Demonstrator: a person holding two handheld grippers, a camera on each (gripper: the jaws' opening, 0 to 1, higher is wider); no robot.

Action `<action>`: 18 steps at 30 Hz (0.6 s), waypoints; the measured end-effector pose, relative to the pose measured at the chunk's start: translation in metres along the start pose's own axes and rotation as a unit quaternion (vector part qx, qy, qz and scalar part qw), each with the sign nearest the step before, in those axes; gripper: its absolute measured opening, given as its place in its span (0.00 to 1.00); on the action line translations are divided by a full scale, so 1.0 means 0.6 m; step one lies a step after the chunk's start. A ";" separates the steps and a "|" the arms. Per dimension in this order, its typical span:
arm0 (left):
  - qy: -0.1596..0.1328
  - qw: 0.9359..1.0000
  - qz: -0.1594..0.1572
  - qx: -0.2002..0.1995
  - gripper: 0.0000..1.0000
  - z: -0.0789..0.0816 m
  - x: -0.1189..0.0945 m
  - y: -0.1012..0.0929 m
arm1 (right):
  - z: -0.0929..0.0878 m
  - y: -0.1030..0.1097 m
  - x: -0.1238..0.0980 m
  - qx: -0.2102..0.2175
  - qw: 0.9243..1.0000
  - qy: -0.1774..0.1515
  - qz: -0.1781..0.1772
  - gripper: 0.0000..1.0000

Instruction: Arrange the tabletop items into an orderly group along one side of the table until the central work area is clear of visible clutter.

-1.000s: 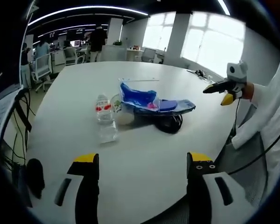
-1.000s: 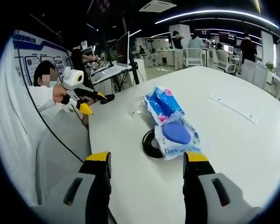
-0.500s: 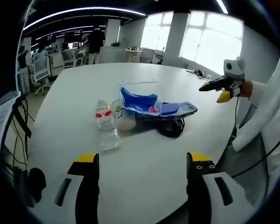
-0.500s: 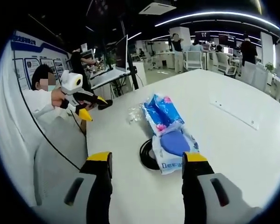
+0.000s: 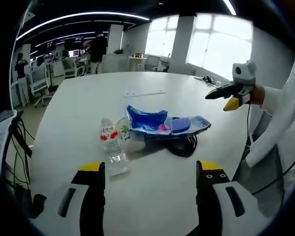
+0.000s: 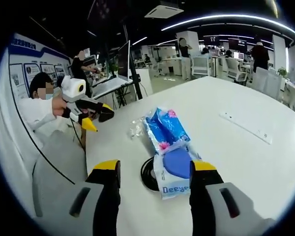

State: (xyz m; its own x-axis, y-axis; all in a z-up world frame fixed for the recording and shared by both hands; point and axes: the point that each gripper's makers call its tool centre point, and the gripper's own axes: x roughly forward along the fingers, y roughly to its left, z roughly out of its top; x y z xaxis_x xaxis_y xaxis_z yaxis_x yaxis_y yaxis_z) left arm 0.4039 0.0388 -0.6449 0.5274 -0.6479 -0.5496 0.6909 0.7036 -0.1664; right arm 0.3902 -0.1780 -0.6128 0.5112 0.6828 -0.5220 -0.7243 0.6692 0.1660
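- 1 water bottle (image 5: 110, 147), upright on desk (image 5: 152, 187), just beside blue pkg (image 5: 160, 123).
- 1 black cable coil (image 6: 150, 173) under pkg.
- L hand-held gripper (image 5: 150, 172), R hand-held gripper (image 6: 155, 169): wide, holding nothing.

Count of items lying on the white table (image 5: 78, 103), taken relative to the blue tissue pack:

- One blue tissue pack (image 5: 146, 120) lying near the table's middle, with a second pack marked "Deeye" (image 6: 176, 166), carrying a blue oval, touching its end. Two packs in all.
- One clear water bottle (image 5: 109, 141) with a red label standing just beside the blue tissue pack.
- One clear plastic cup (image 5: 129, 133) sitting between the bottle and the pack.
- One black cable coil (image 6: 148, 172) lying partly under the packs.
- One flat white strip (image 6: 247, 127) lying well apart from the packs.

Two grippers are showing: left gripper (image 5: 148, 169), right gripper (image 6: 154, 169).
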 end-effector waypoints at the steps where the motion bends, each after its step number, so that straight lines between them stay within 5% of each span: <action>1: -0.001 1.000 -0.001 0.001 0.77 0.002 0.001 0.000 | 0.002 -0.001 0.003 0.000 1.000 0.000 0.000 0.56; 18: -0.009 1.000 -0.002 0.027 0.77 0.053 0.040 0.019 | 0.031 -0.034 0.049 0.014 1.000 -0.007 -0.018 0.53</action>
State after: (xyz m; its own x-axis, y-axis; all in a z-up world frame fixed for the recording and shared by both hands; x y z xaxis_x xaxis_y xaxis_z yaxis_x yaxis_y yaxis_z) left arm 0.4401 0.0222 -0.6342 0.5326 -0.6564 -0.5342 0.7184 0.6844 -0.1246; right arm 0.4288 -0.1663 -0.6158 0.5426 0.6625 -0.5163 -0.6929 0.7006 0.1708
